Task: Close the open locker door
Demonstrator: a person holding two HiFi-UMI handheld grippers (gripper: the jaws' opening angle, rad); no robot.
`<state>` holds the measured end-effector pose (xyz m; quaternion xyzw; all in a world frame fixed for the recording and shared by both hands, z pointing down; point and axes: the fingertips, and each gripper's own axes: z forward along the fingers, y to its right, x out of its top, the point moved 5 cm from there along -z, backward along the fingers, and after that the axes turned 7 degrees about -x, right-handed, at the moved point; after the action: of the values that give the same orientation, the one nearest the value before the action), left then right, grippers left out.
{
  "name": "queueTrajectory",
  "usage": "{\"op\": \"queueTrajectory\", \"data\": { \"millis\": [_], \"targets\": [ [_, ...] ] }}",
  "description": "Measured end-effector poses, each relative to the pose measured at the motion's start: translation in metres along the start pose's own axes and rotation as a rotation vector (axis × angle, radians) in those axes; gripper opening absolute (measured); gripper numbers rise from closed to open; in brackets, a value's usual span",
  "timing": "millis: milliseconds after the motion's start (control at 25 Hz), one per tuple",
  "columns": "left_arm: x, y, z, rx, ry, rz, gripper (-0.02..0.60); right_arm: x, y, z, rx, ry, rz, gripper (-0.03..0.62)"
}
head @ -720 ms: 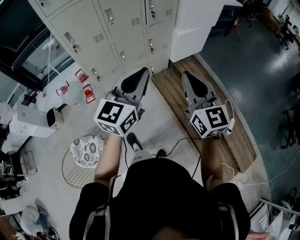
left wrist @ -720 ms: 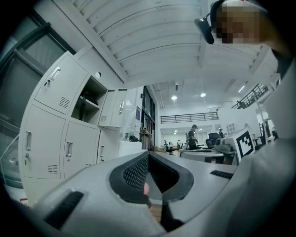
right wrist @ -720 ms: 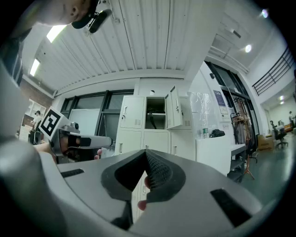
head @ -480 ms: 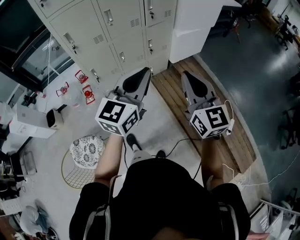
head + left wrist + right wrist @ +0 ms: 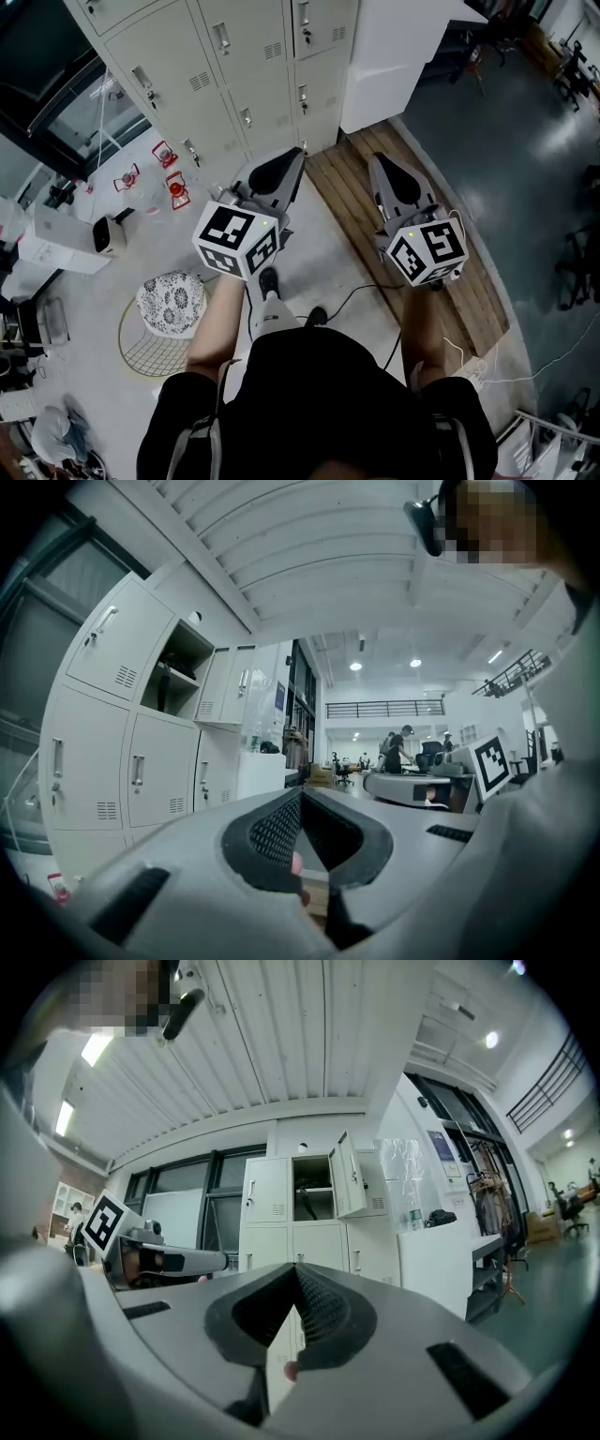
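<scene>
**Both claws shut and empty; locker door open, well apart from them**

The person [image 5: 309,403], in a black top and seen from above, has both forearms out front with one gripper per hand. The left gripper [image 5: 292,157] has its jaws closed, pads meeting at the tip with nothing between them. The right gripper [image 5: 378,161] is the same: jaws pressed together and empty. Both are held level, side by side with a gap between them, pointing at the locker bank. Each carries a marker cube at the rear.

On the pale floor below, a shoe [image 5: 269,281] shows and a black cable [image 5: 361,289] runs across. Left of the person stands a stool [image 5: 173,300] with a patterned cushion on a gold wire frame. A wooden plank strip [image 5: 339,183] runs under the right gripper. Some red items [image 5: 176,187] lie near the foot of the lockers; I can't tell what they are.

The lockers [image 5: 225,66] are cream, and every door in the head view is closed. A white cabinet [image 5: 394,56] stands just beside their right end.

In the right gripper view, the open locker door [image 5: 347,1174] is in the upper row. It is swung outward at the right side of the open compartment [image 5: 312,1188], which holds something dark and unclear. The lockers left of it and below it are closed. The left gripper view shows that compartment from the side. Neither gripper touches the door.

Far off in the left gripper view, people [image 5: 398,752] stand in an open hall.
</scene>
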<state>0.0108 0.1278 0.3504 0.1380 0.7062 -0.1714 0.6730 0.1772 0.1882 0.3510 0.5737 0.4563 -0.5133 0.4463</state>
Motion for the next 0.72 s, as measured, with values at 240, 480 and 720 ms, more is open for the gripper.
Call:
{"op": "queueTrajectory", "data": {
  "millis": [240,480,720],
  "targets": [
    [-0.008,-0.016,-0.002,0.004,-0.015,-0.022,0.017,-0.012,0.009,0.011,-0.010,-0.028,0.025,0.005],
    [-0.004,-0.052,0.001,0.002,-0.009,-0.019,0.017,-0.013,0.010,0.043,-0.024,-0.040,0.021,0.005],
    [0.004,-0.095,0.024,-0.018,-0.010,-0.009,0.017,0.000,0.016,0.091,-0.038,-0.035,-0.014,0.005]
  ]
}}
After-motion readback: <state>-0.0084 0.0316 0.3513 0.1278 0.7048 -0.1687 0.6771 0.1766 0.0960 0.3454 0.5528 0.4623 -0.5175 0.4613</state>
